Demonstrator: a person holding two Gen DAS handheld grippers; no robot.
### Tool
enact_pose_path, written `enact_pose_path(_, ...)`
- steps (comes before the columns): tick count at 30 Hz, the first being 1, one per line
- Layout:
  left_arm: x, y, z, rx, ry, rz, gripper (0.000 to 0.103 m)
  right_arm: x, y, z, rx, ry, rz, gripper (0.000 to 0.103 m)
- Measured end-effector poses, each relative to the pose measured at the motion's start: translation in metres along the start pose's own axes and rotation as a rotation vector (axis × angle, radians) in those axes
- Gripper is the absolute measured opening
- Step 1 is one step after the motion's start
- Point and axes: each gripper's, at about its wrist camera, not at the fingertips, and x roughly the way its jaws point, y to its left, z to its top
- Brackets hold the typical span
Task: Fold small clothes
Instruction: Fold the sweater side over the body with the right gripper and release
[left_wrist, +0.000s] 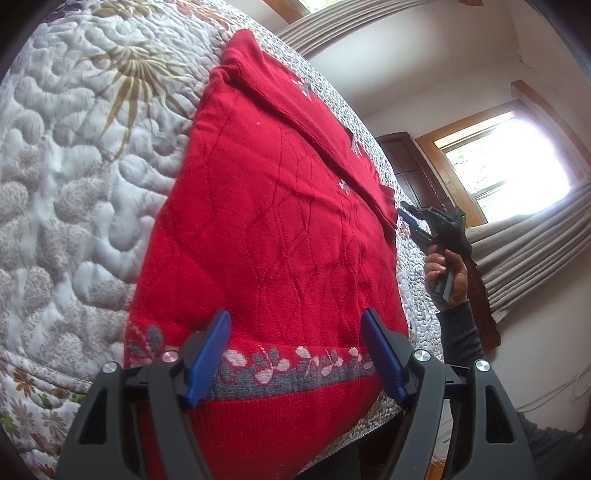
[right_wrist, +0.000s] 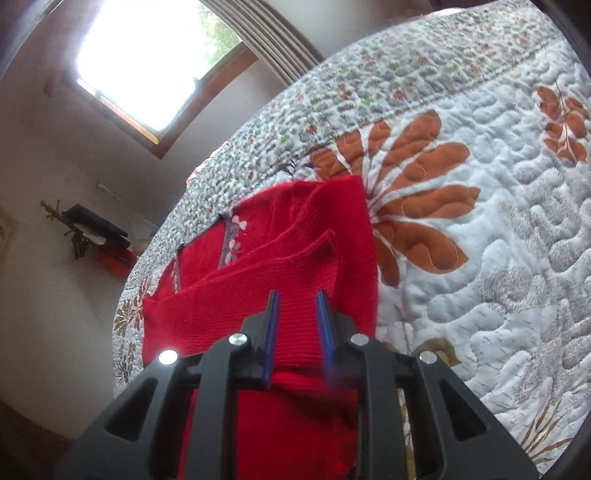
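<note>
**Red sweater half-folded on the quilted bed**

Daylight is pouring through a wooden-framed window (right_wrist: 147, 62) onto a quilted bedspread (left_wrist: 74, 155), and the red knit sweater (left_wrist: 273, 229) is lying flat on it, near the bed's edge, with its hem hanging toward the cameras.

The left gripper (left_wrist: 295, 354) is hovering over the hem band with its blue jaws spread wide, holding nothing. It is probably lining up with the bottom edge, so the hem can be pinched and carried over the body.

The right gripper (right_wrist: 297, 328) is sitting with its jaws narrowed around ribbed red fabric. Whether the pads are actually pinching the knit I cannot tell, since a gap is showing between them. In the left wrist view, a person's hand (left_wrist: 445, 277) is holding that tool beside the sweater's side edge, likely to steady or lift that side.

The sweater is looking thick and soft, with raised wavy lines running down the body. A grey band (left_wrist: 288, 376) of pink flowers is crossing just above the ribbed hem. One sleeve (left_wrist: 314, 122) is already lying folded diagonally across the body.
</note>
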Motion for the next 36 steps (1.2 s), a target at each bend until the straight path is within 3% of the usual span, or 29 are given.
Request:
enact_pose_path(1,-0.001,-0.001,0.0,-0.001,0.002,0.003,0.073,0.003,-0.007,-0.002,0.021,0.003,-0.005,0.014)
enact_pose_path(3,-0.004,-0.005,0.001,0.004,0.007,0.01,0.075,0.0,-0.017,-0.005,0.051,-0.015,-0.003,0.012)
enact_pose_path(6,-0.019,-0.011,0.002,0.021,-0.009,0.02,0.081,-0.032,-0.024,-0.018,0.098,-0.07,0.072,0.029)
enact_pose_path(8,-0.037,-0.012,0.0,0.034,-0.037,0.023,0.085,-0.06,-0.02,-0.04,0.092,-0.09,0.138,0.029)
enact_pose_path(11,-0.063,-0.004,-0.011,0.024,-0.065,0.026,0.089,-0.099,-0.012,-0.105,0.043,-0.068,0.184,0.038)
enact_pose_path(13,-0.078,0.004,-0.024,0.01,-0.065,0.032,0.09,-0.114,-0.006,-0.16,-0.004,-0.025,0.177,0.048)
enact_pose_path(16,-0.088,0.02,-0.049,0.001,-0.016,0.036,0.092,-0.124,-0.001,-0.245,-0.07,0.044,0.145,0.056)
enact_pose_path(18,-0.087,0.029,-0.064,-0.001,0.03,0.029,0.092,-0.126,-0.007,-0.295,-0.062,0.094,0.158,0.056)
enact_pose_path(21,-0.079,0.036,-0.076,0.026,0.081,-0.019,0.092,-0.128,-0.022,-0.343,-0.018,0.12,0.155,0.056)
enact_pose_path(26,-0.055,0.044,-0.076,0.056,0.144,-0.011,0.092,-0.125,-0.031,-0.37,0.002,0.138,0.139,0.056)
enact_pose_path(31,-0.05,0.041,-0.075,0.046,0.162,-0.051,0.097,-0.114,-0.024,-0.366,-0.067,0.126,0.077,0.056)
enact_pose_path(36,-0.037,0.036,-0.08,0.061,0.221,-0.095,0.096,-0.095,-0.02,-0.365,-0.074,0.135,0.089,0.056)
